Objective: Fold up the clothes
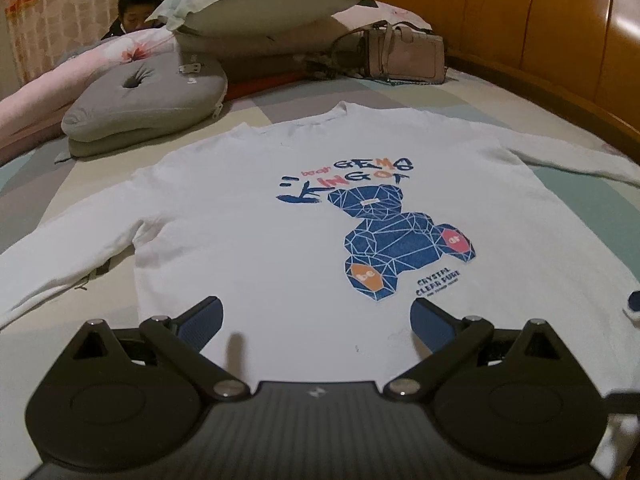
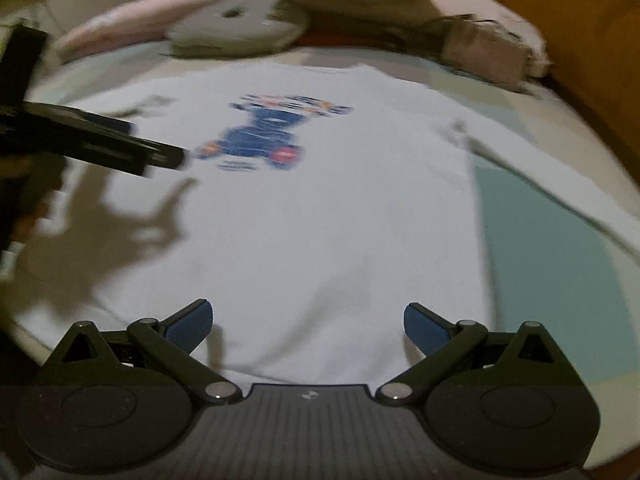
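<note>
Shirt, white with long sleeves and a blue bear print, lies flat and face up on the bed, both sleeves spread out to the sides. Left gripper and right gripper hover over its lower hem, jaws spread wide, holding nothing. Beyond the collar sit a grey cushion, pillows and a handbag.

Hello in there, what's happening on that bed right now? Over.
Left gripper open, right gripper open, both empty above the hem. White sweatshirt flat, face up, sleeves spread, unfolded. Grey cushion and handbag beyond the collar, apart from it.
</note>
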Motion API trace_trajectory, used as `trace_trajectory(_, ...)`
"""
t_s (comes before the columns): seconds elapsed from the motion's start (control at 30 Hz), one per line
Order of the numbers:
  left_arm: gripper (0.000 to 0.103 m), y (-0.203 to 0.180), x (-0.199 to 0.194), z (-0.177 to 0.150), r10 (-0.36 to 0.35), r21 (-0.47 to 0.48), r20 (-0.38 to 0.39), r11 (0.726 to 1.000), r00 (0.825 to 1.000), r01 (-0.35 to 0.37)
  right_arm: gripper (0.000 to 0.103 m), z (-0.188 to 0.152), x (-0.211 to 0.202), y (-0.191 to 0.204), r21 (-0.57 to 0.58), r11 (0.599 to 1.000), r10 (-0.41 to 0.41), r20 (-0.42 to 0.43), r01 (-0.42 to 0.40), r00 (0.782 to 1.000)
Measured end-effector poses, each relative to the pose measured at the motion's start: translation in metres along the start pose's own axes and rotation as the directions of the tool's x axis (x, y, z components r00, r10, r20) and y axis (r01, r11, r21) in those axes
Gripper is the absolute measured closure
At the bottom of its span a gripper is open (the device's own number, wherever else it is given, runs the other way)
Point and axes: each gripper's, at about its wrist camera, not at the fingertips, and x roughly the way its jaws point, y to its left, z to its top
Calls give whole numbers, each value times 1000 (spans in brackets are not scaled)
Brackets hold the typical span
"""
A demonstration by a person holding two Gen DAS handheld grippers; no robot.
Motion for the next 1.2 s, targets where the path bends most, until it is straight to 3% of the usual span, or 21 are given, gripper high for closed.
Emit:
trace_trajectory(0.03, 3, -1, 0, 0, 1, 5, -2, 1000, 1000, -1, 0, -1, 4, 1, 2, 1000, 18, -9, -18, 1000)
trace_trajectory(0.13, 3, -2, 1, -1, 10, 12, -3, 1000, 1000, -10, 0, -11, 8, -8, 19, 999, -28, -15, 29, 999)
trace_trajectory(0.23, 3, 0, -1, -1, 13, 7, 1, 1000, 1000, -13, 0, -12, 0, -31, 148, 986, -72, -44, 78, 996)
trace_trajectory(0.33, 3, 3, -3, 0, 7, -6, 8, 1000, 1000, -7, 0, -2, -8, -35, 197, 977, -75, -17, 76, 997)
trace_trajectory(0.47, 3, 4, -4, 0, -1, -9, 11, 1000, 1000, 1, 0, 18, -2, -18, 145, 989, -38, 27, 34, 999)
trace_trajectory(0.57, 3, 4, -3, 0, 2, -8, 5, 1000, 1000, -2, 0, 26, 15, -4, 92, 995, -24, 8, 23, 1000)
trace_trajectory(0.67, 3, 4, -1, 0, 6, -7, 0, 1000, 1000, -6, 0, 17, 26, -1, 81, 995, -46, -55, 50, 997)
trace_trajectory(0.73, 3, 5, -2, 0, 5, -10, 1, 1000, 1000, -5, 0, 4, 21, 3, 58, 996, -71, -29, 73, 997)
trace_trajectory(0.87, 3, 8, -3, 0, -3, -21, 5, 1000, 1000, 3, 0, 1, 11, 1, 64, 995, -78, -71, 83, 994)
trace_trajectory(1.07, 3, 21, -7, 2, -4, -55, 19, 998, 1000, 5, 0, 52, 10, -14, 15, 994, -104, -19, 105, 994)
trace_trajectory(1.2, 3, 37, -11, 5, -4, -106, 40, 994, 999, 9, 0, 102, 39, -34, -10, 994, -109, 11, 109, 994)
